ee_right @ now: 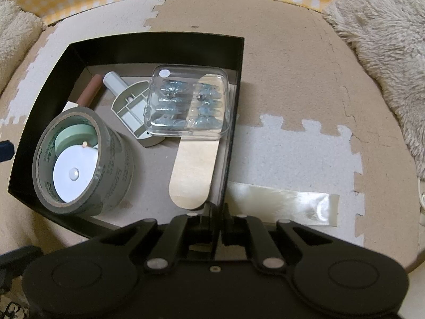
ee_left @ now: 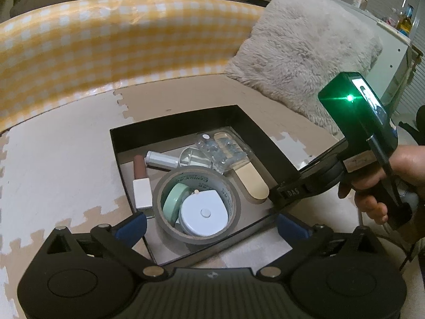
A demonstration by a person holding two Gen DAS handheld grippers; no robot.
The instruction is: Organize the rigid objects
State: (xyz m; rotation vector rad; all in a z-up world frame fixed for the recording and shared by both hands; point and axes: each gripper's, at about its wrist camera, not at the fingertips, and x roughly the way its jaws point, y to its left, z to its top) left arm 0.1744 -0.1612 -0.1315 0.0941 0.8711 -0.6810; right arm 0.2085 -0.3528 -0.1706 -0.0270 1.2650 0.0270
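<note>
A black open box (ee_left: 265, 138) (ee_right: 159, 42) sits on the foam mat. Inside it stands a grey tape roll (ee_left: 202, 175) (ee_right: 111, 183), with a white round tape measure (ee_left: 203, 212) (ee_right: 74, 175) and a green roll (ee_left: 174, 199) in its hole. A clear plastic case (ee_left: 220, 151) (ee_right: 186, 103) lies on a flat wooden stick (ee_left: 252, 180) (ee_right: 192, 170). A brown-and-white tube (ee_left: 140, 183) and a white pen-like tube (ee_left: 162, 159) lie at the left. My left gripper (ee_left: 211, 226) is open wide above the roll, holding nothing. My right gripper (ee_right: 216, 210) (ee_left: 281, 194) is shut on the box's right wall.
A person's hand (ee_left: 385, 186) holds the right gripper's handle. A fluffy cushion (ee_left: 305, 53) (ee_right: 385, 40) lies at the back right, and yellow checked cloth (ee_left: 106, 40) runs along the back. A strip of clear tape (ee_right: 281, 202) is stuck to the mat right of the box.
</note>
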